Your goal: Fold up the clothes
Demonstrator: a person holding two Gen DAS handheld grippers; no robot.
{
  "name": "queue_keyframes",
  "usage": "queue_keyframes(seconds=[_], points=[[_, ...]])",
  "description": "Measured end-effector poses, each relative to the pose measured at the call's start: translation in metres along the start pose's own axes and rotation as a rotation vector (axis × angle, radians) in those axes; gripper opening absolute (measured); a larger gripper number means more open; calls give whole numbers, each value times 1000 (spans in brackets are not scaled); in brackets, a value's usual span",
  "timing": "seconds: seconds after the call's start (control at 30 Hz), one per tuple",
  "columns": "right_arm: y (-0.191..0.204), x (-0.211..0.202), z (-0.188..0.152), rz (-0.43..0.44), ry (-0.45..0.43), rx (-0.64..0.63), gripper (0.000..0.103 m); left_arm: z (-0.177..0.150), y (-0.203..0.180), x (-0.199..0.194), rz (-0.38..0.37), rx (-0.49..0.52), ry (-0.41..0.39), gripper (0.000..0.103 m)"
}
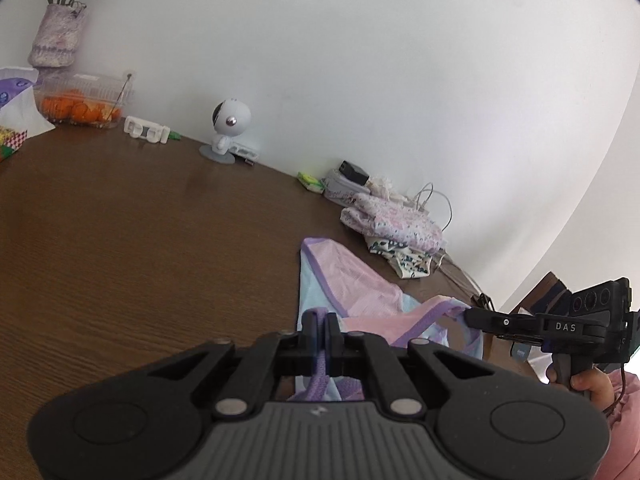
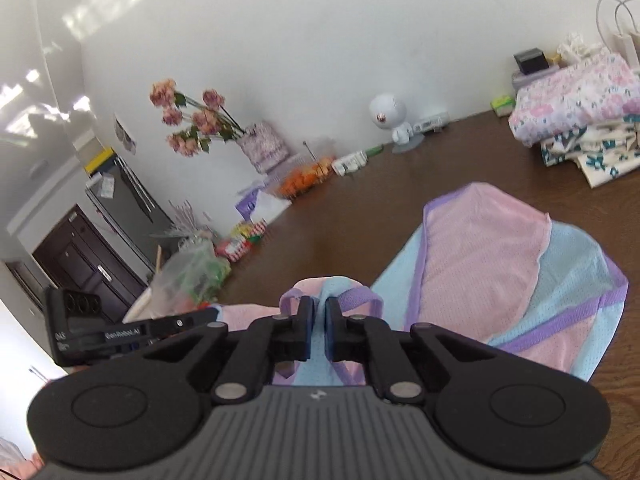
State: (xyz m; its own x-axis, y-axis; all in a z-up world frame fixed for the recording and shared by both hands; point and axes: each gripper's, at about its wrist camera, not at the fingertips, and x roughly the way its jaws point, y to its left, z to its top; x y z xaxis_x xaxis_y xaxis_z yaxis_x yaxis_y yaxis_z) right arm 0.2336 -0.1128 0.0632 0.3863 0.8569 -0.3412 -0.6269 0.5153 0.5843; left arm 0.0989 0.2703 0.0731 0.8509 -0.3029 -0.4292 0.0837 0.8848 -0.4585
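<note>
On brown wooden table (image 1: 120,240), pastel garment (image 2: 500,264), white wall (image 1: 360,60) behind

A home, dining or living area. A brown wooden table (image 2: 360,200) is standing against a white wall. At ten o'clock along the wall, a vase of pink flowers (image 2: 188,120) and a tub of oranges (image 1: 80,100) are sitting. At two o'clock, folded floral laundry (image 2: 576,100) is lying stacked. A fridge (image 2: 120,204) and dark door (image 2: 80,264) are showing far left.
</note>
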Motion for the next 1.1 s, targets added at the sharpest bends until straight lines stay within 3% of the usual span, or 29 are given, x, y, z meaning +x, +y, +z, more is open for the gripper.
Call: queue_keyframes(seconds=[0.13, 0.5, 0.63, 0.8, 0.93, 1.1], points=[[36, -44, 54, -62, -138, -135, 6, 47, -42, -25, -19, 57, -129, 2], [185, -145, 183, -236, -393, -503, 6, 175, -189, -113, 7, 233, -464, 2], [216, -156, 225, -306, -425, -553, 6, 211, -211, -102, 89, 239, -472, 2], [214, -122, 269, -375, -397, -546, 6, 256, -236, -85, 193, 244, -476, 2], [184, -61, 302, -415, -351, -507, 6, 285, -217, -18, 278, 209, -429, 2], [154, 17, 339, -463, -325, -515, 6, 315, -186, 45, 311, 156, -433, 2]])
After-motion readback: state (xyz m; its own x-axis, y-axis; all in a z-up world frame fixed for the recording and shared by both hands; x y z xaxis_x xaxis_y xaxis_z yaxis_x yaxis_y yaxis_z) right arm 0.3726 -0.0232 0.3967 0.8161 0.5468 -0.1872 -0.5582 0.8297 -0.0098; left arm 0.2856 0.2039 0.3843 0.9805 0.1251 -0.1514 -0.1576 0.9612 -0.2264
